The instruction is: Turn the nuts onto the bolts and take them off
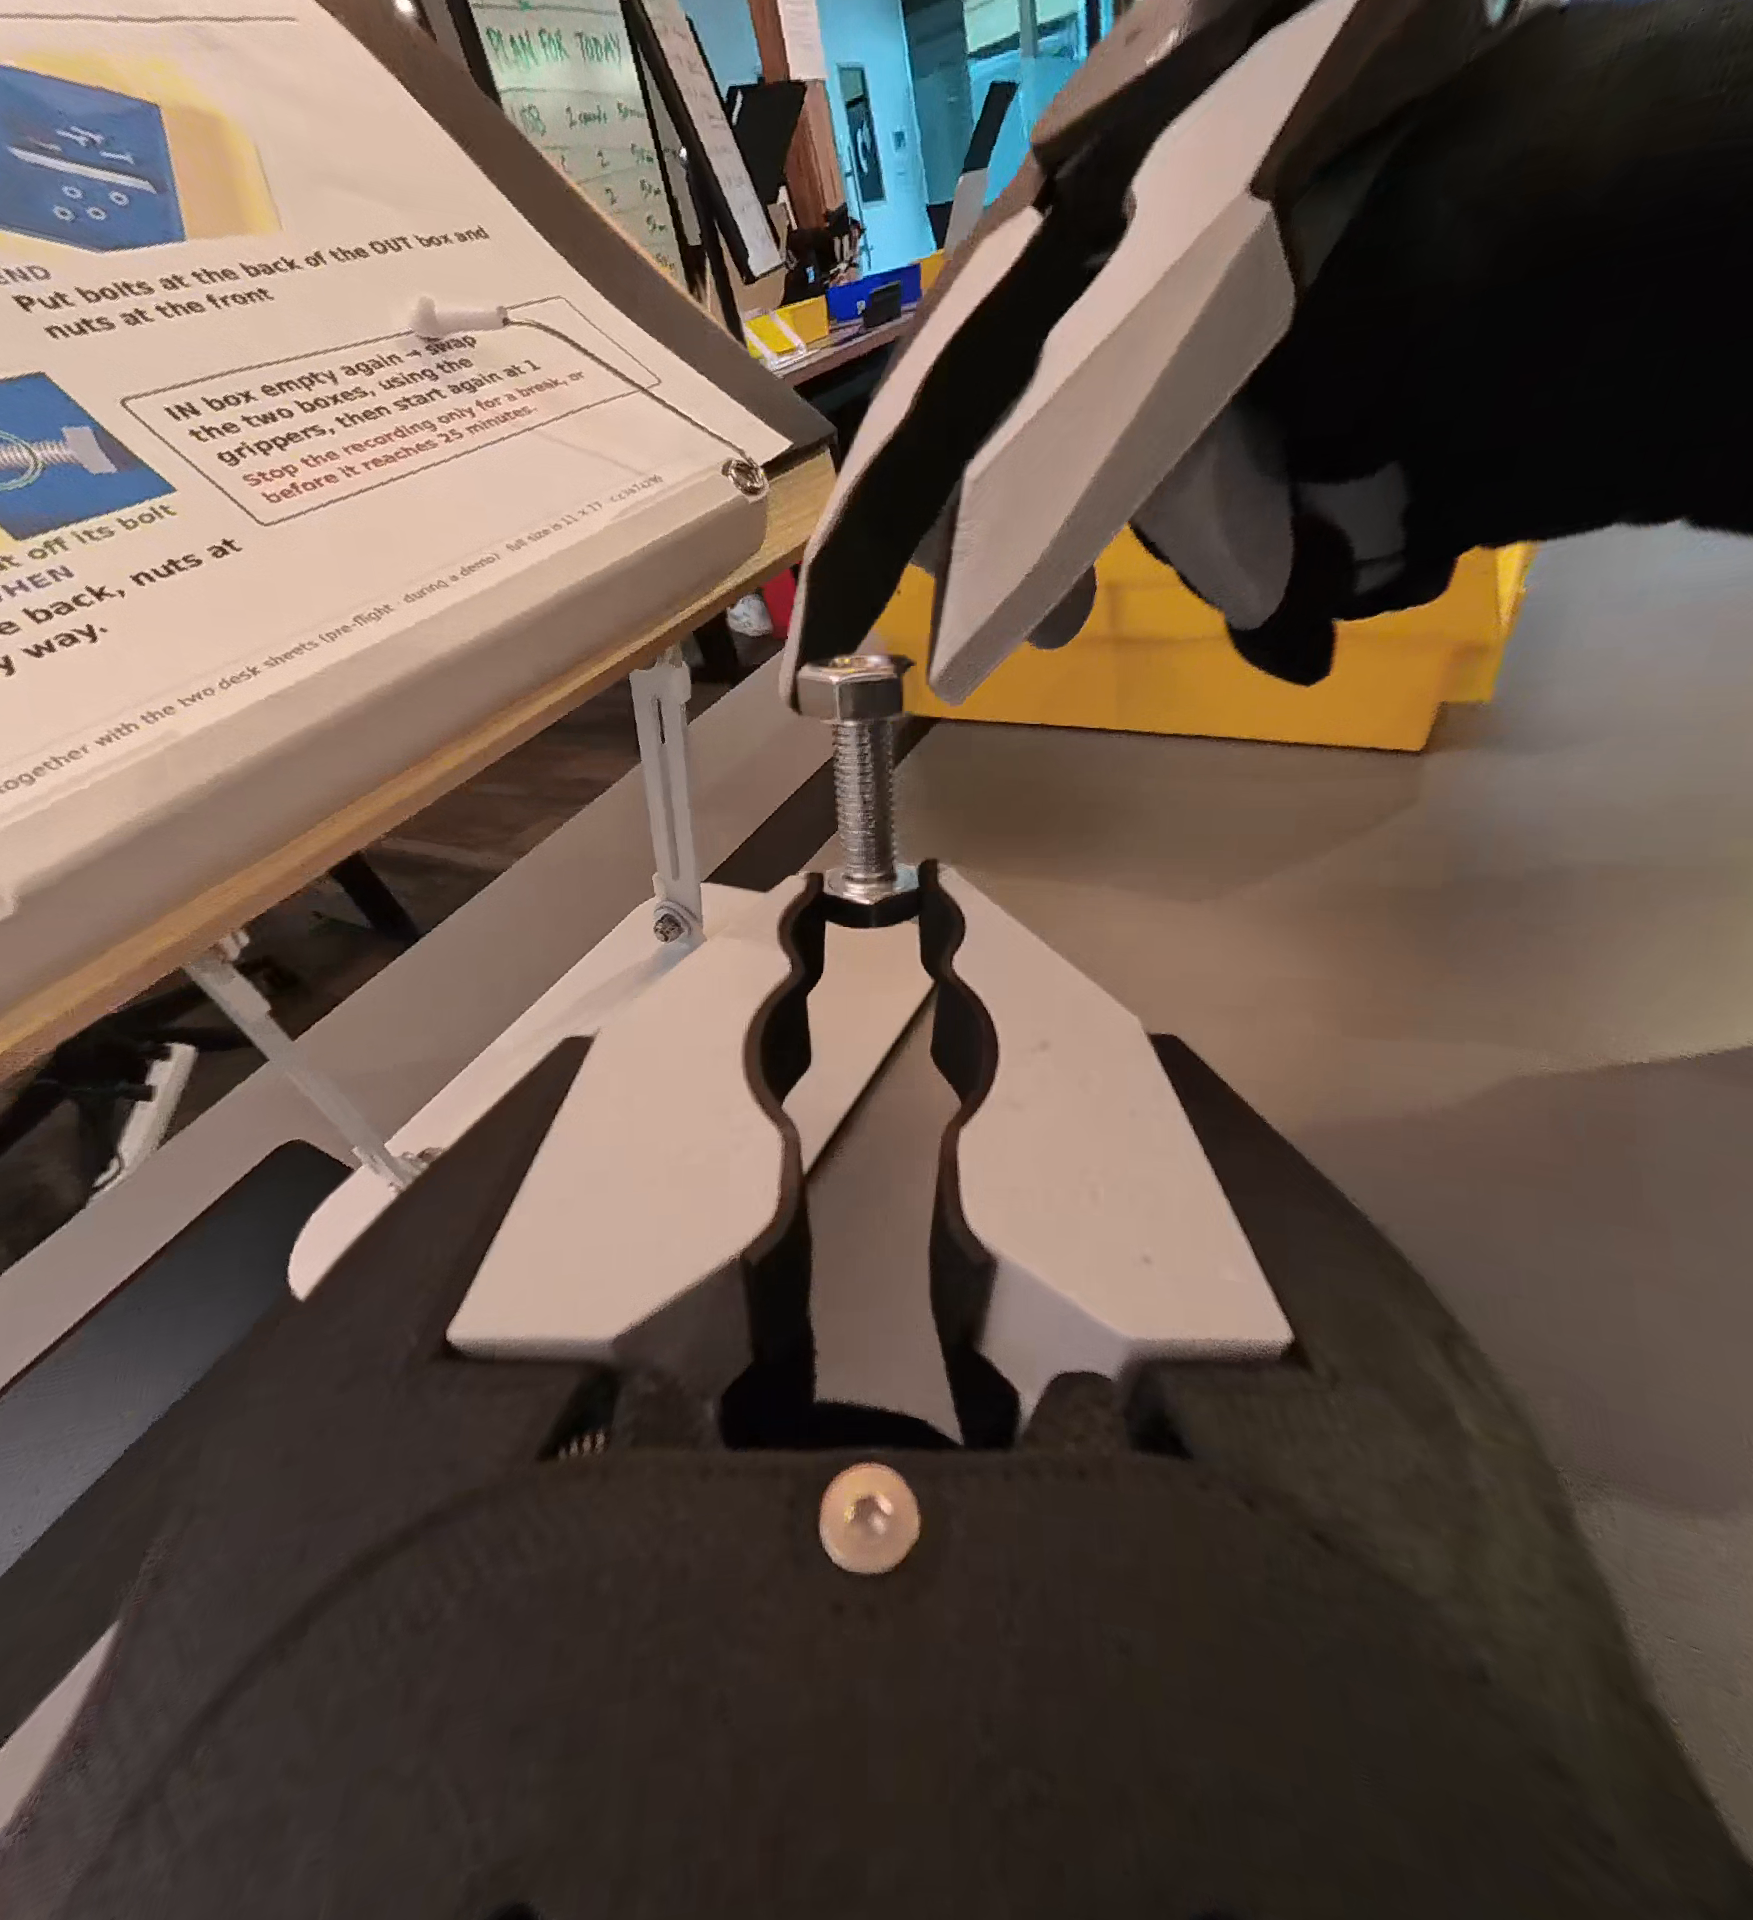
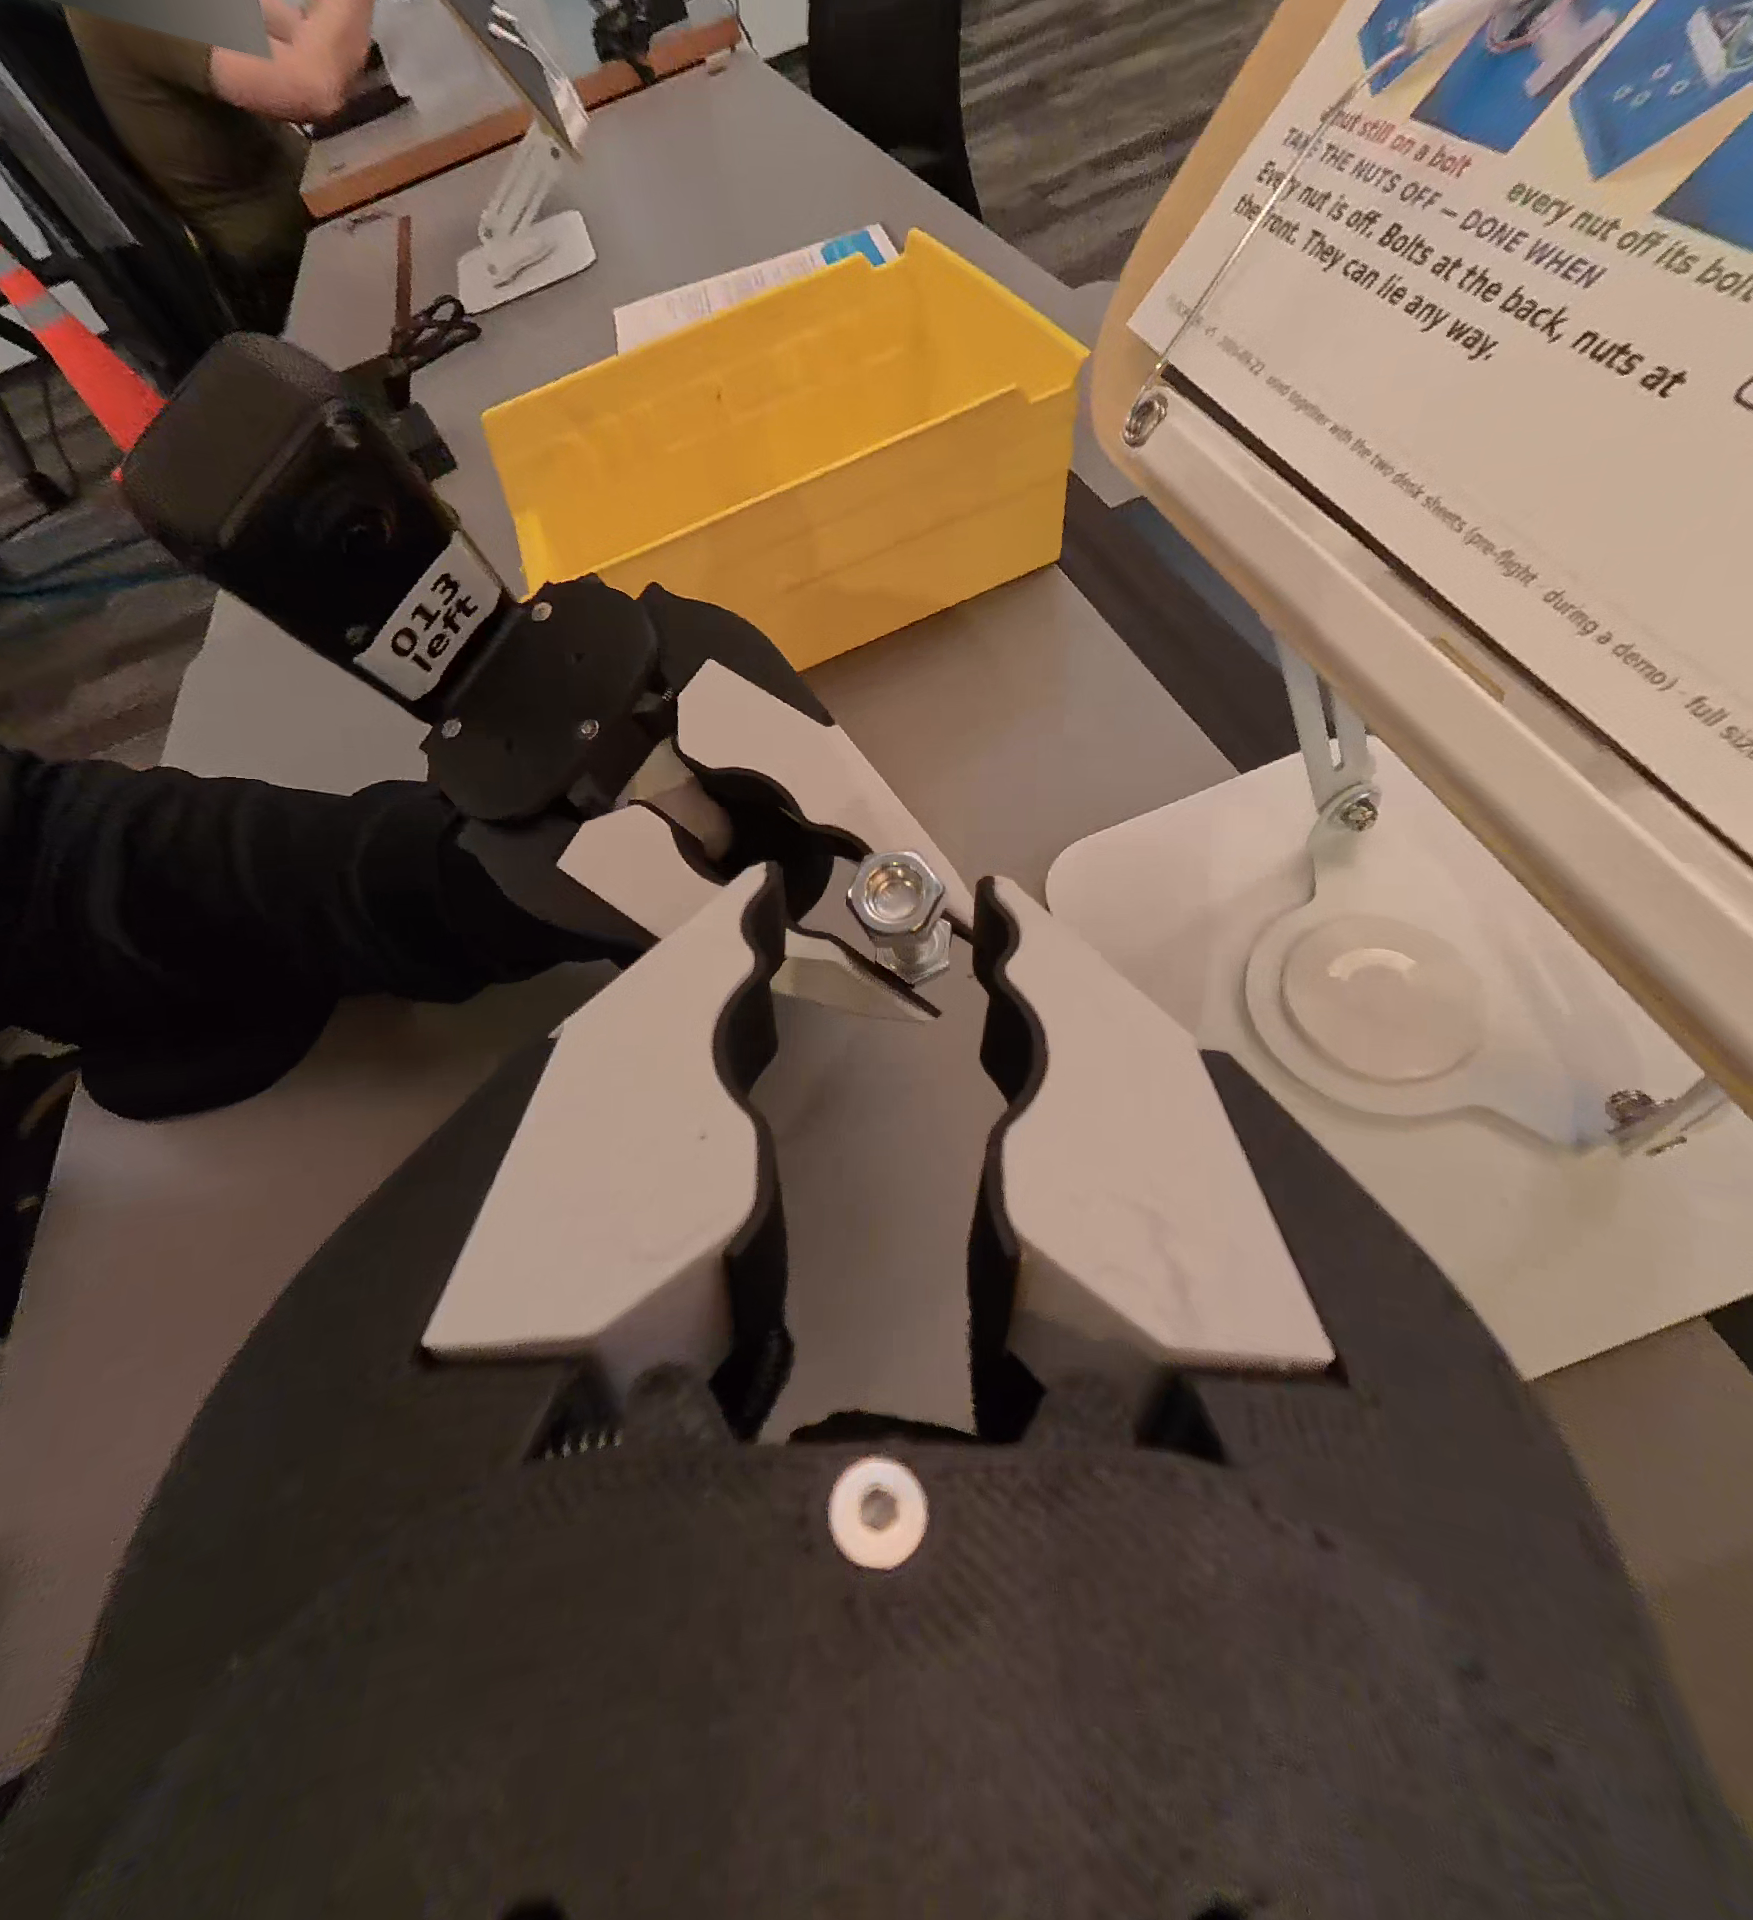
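Nearest us, our left tongs (image 1: 870,891) clench the bolt (image 1: 861,798) by its head, shank upright above the table (image 1: 1474,935), while beyond, our right tongs (image 2: 877,914) straddle the nut (image 2: 895,896) at its top, parted, not gripping.

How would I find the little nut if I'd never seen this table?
Start at the yellow bin on the grey table; just in front of it two grippers meet. The left gripper holds a silver bolt upright by its head. The nut is the six-sided ring on top of the threads, with a round hole.
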